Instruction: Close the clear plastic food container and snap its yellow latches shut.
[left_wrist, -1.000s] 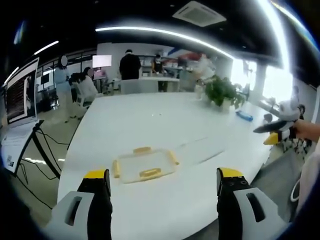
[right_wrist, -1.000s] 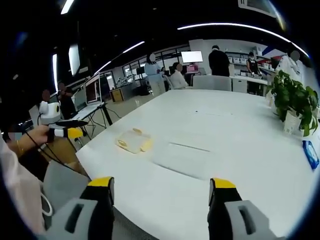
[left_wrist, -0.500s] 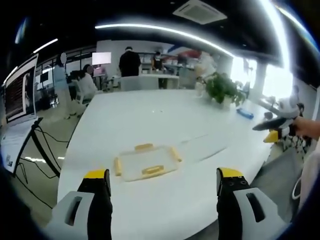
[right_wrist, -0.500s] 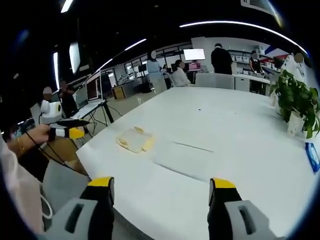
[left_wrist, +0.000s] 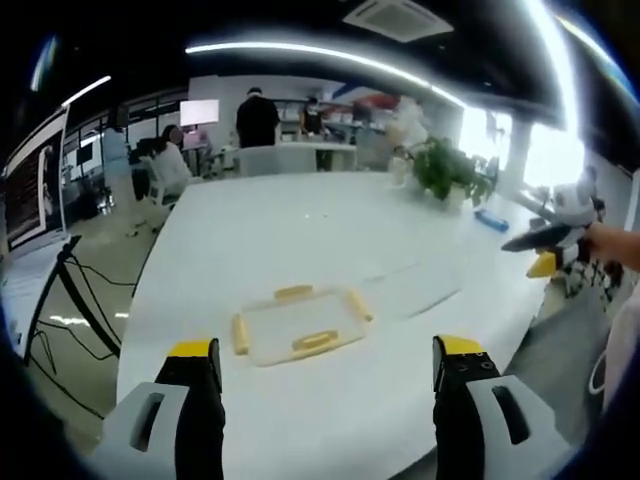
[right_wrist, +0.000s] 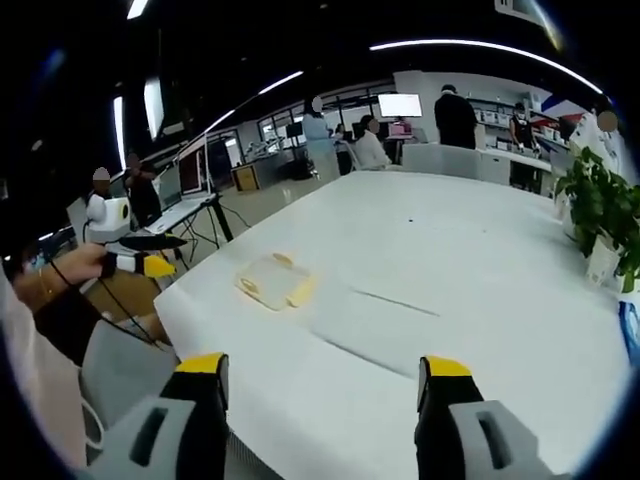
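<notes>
A clear plastic food container (left_wrist: 297, 326) with yellow latches lies flat on the white table (left_wrist: 300, 240), just ahead of my left gripper (left_wrist: 318, 365), which stands open with nothing between its jaws. In the right gripper view the same container (right_wrist: 274, 283) sits near the table's left corner, well ahead and left of my right gripper (right_wrist: 320, 377), also open with nothing between its jaws. The right gripper (left_wrist: 540, 262) shows at the right edge of the left gripper view, held by a hand. The left gripper (right_wrist: 140, 262) shows at the left of the right gripper view.
A potted plant (left_wrist: 447, 177) and a blue object (left_wrist: 492, 222) stand at the table's far right. A thin seam (right_wrist: 392, 302) crosses the tabletop (right_wrist: 470, 260). People, chairs and monitors (left_wrist: 40, 190) fill the room behind; cables and a stand (left_wrist: 80, 300) are to the left.
Both cameras have shifted slightly; the container sits a little lower and closer in the left gripper view. Both grippers stay open.
</notes>
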